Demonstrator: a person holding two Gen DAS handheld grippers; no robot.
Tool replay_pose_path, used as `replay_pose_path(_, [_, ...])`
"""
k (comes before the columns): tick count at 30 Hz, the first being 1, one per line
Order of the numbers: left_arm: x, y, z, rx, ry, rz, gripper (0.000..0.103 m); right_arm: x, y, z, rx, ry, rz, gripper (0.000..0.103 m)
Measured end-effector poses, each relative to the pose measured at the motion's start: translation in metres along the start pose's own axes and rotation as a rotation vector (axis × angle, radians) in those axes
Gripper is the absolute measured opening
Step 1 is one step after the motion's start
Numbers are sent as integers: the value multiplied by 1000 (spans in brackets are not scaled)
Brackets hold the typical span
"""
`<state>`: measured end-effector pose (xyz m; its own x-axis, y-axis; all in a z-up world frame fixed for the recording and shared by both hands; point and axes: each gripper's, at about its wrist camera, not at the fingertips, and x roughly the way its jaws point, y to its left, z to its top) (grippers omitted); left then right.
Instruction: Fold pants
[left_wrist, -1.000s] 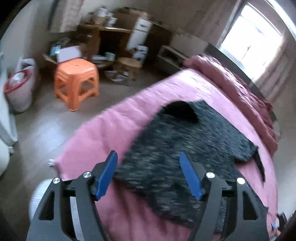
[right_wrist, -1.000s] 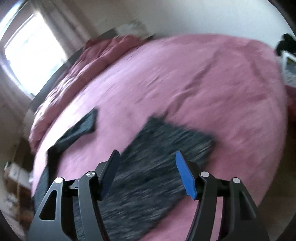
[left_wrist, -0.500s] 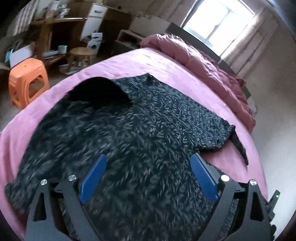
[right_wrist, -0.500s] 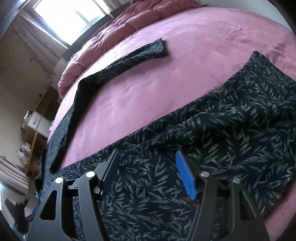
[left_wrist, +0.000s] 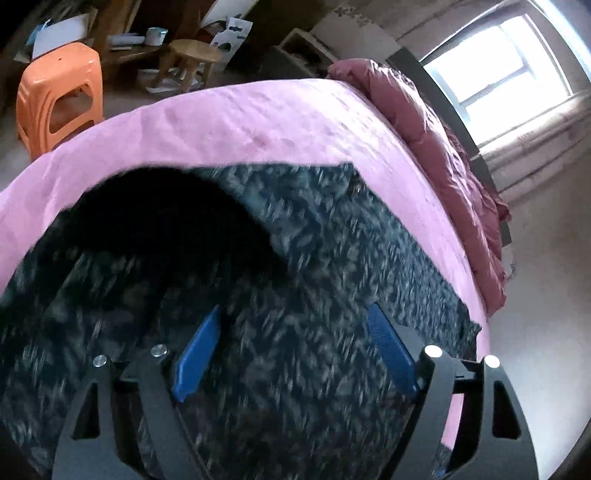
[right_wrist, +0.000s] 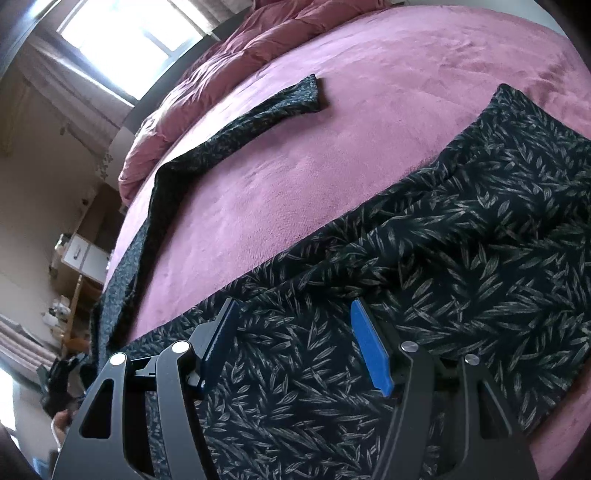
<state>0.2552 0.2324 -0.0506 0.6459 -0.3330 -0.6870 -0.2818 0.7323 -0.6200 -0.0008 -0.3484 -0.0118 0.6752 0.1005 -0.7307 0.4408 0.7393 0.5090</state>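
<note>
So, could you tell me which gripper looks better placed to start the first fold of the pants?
Probably the left gripper: open, low over the pants beside the gaping waist opening. The right gripper, also open, hovers mid-leg, away from any hem.

Left gripper (left_wrist: 293, 341) and right gripper (right_wrist: 291, 334) are showing matte black, triangular-cutout arms, silver screws (right_wrist: 409, 346) at the joints and ridged blue pads (left_wrist: 389, 349) lining each finger's inner face.
</note>
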Motion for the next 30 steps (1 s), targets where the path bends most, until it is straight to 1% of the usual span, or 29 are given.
replay_pose_path(1, [5,-3,5,9,2,-19,61,0,0,0,-2,1,-2,62])
replay_pose_path(2, [10,-2,10,12,15,-24,48,0,-1,0,-8,0,-6,62])
replay_pose_path(3, [15,-2,13,8,28,-19,24,-1,-1,1,-13,1,-9,62])
replay_pose_path(4, [20,-1,17,3,42,-14,8,-1,-1,1,-22,1,-15,62])
replay_pose_path(5, [24,0,20,-1,49,-12,5,-1,0,1,-28,1,-19,62])
replay_pose_path(6, [26,0,26,3,44,-13,5,-2,0,1,-32,1,-22,62])
replay_pose_path(10, [21,-13,48,77,-7,-19,4,-3,2,1,-33,0,-23,62])
replay_pose_path(11, [19,-14,54,79,-19,-22,4,-2,2,1,-31,-1,-23,62])
replay_pose_path(12, [15,-15,62,73,-45,-19,5,-2,1,1,-33,1,-24,62])
replay_pose_path(13, [12,-15,68,70,-79,-7,8,-2,1,2,-37,2,-26,62])
replay_pose_path(14, [6,-14,73,72,-135,19,13,-2,2,1,-42,3,-31,62])
replay_pose_path(15, [4,-15,76,77,-175,50,46,-2,4,1,-49,1,-36,62])
replay_pose_path(16, [0,-15,76,87,-236,103,80,-2,6,0,-59,0,-42,63])
replay_pose_path(17, [-2,-15,74,94,-268,124,85,-1,8,-1,-69,0,-44,65])
replay_pose_path(18, [-5,-17,68,119,-315,138,85,-1,10,-1,-79,-2,-46,65])
replay_pose_path(19, [-5,-18,61,145,-334,135,85,-2,13,-1,-82,-8,-42,65])
replay_pose_path(20, [-4,-18,57,159,-337,135,85,-2,15,0,-82,-16,-27,65])
replay_pose_path(22, [5,-17,42,178,-326,133,86,0,19,5,-79,-23,15,65])
replay_pose_path(25, [26,-5,23,158,-254,106,87,11,23,19,-75,1,56,65])
replay_pose_path(28, [25,0,10,193,-271,104,88,21,29,44,-97,-19,83,65])
replay_pose_path(30, [25,-1,7,206,-270,98,89,33,30,71,-56,-37,141,65])
